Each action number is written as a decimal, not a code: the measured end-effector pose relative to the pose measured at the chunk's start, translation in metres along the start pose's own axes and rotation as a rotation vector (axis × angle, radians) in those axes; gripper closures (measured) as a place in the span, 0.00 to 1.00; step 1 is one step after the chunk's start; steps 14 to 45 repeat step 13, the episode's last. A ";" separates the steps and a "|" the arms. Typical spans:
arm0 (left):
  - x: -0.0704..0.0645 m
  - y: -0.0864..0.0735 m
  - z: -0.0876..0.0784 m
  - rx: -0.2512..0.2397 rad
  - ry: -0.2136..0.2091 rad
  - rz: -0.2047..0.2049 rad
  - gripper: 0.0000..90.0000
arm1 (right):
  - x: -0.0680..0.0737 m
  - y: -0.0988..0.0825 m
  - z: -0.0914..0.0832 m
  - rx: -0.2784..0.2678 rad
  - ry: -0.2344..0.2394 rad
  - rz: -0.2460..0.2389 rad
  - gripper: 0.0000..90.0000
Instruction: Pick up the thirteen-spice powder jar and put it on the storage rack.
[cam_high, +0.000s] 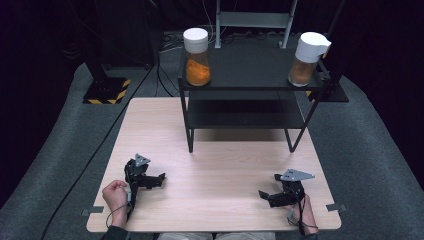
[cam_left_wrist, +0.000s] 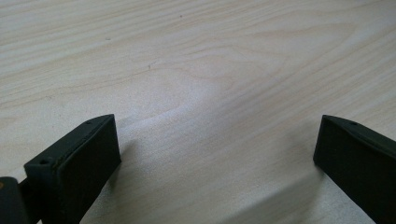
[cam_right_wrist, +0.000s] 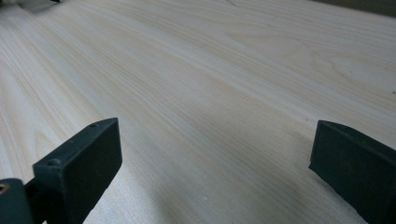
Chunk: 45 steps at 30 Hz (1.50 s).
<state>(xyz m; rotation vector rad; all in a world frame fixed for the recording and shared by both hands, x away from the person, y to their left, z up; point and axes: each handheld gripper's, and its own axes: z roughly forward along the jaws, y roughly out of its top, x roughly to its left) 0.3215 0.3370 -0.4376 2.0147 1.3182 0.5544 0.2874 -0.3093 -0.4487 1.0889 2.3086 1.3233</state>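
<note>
My left gripper (cam_high: 159, 180) rests low over the wooden table (cam_high: 215, 160) at the front left, held by a hand, jaws wide open with nothing between them. In the left gripper view the left gripper (cam_left_wrist: 217, 154) has only bare wood between its black jaws. At the front right my right gripper (cam_high: 267, 187) is also open and empty; the right gripper view has the right gripper (cam_right_wrist: 215, 158) over bare wood. Two clear jars with white lids stand on the black shelf (cam_high: 250, 70): one with orange powder (cam_high: 197, 50) at its left, one with brownish powder (cam_high: 307, 59) at its right.
The black two-tier shelf stands at the table's far edge on thin legs (cam_high: 190, 135), with a lower tier (cam_high: 245, 112). A metal frame (cam_high: 252, 20) rises behind it. Black cables (cam_high: 100, 145) run over the grey floor at left, near a hazard-striped base (cam_high: 106, 91).
</note>
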 end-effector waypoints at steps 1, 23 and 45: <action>0.000 0.000 0.000 0.000 0.000 0.000 0.00 | 0.000 0.000 0.000 -0.002 0.000 0.000 0.01; 0.000 0.000 0.000 -0.001 0.001 -0.003 0.00 | 0.001 -0.003 -0.001 -0.017 -0.007 -0.005 0.01; 0.000 0.000 0.000 -0.001 0.001 -0.003 0.00 | 0.001 -0.003 -0.001 -0.017 -0.007 -0.005 0.01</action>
